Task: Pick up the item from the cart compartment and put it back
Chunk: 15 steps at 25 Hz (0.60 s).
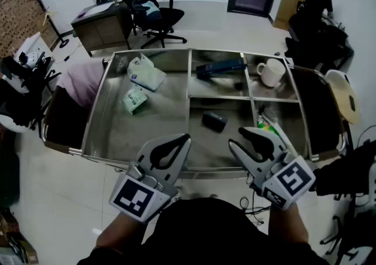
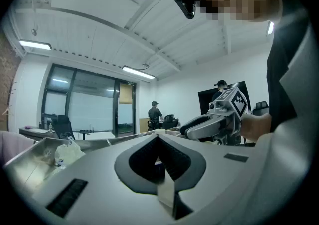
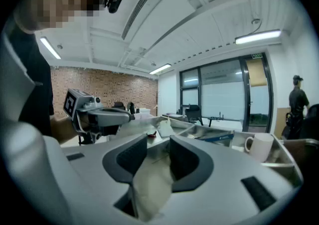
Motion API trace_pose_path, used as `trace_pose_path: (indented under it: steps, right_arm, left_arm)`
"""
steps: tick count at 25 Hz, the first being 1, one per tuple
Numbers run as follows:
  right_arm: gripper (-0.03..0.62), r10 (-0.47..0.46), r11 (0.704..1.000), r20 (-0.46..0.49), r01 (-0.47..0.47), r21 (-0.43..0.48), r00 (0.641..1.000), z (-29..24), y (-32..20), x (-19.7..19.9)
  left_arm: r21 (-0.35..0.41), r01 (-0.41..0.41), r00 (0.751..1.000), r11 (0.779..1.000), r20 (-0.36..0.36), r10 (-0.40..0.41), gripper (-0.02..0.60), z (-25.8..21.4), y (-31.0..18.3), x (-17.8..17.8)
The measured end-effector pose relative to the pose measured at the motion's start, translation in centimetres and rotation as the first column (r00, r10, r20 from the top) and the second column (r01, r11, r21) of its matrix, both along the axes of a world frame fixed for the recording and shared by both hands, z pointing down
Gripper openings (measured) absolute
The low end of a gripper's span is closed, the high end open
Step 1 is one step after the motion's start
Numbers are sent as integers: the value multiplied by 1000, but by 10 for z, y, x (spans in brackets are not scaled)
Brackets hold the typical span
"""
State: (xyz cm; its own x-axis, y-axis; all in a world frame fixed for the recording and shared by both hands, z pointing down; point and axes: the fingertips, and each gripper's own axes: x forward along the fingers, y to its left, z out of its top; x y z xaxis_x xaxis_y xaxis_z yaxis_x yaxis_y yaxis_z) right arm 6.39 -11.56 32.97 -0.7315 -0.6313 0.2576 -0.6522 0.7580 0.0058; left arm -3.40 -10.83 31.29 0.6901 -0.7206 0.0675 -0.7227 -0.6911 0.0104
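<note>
Item to be picked: none is held yet, and which one is meant cannot be told. At the left of the cart (image 1: 94,118), a white bag (image 1: 145,73) and a green packet (image 1: 134,100) are seen in the big compartment. The left gripper (image 1: 184,138) is held over the near rim, jaws pressed together, with nothing in them. A small black box (image 1: 214,120) lies in the middle near compartment, closest to both grippers, so it is likely the one to be taken. The right gripper (image 1: 236,138) is held spread wide and empty. It should be lowered with one jaw on each side of the box, closed softly, lifted straight up, then put back in the same compartment. A white mug (image 1: 270,72) stands at the far right.
</note>
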Motion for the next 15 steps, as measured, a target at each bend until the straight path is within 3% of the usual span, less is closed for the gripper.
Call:
trace_pose_path:
  steps: [15]
  right_arm:
    - [165, -30, 999, -231, 34, 12, 972, 12, -68, -30]
  left_arm:
    - [12, -67, 998, 998, -13, 67, 0, -9, -53, -4]
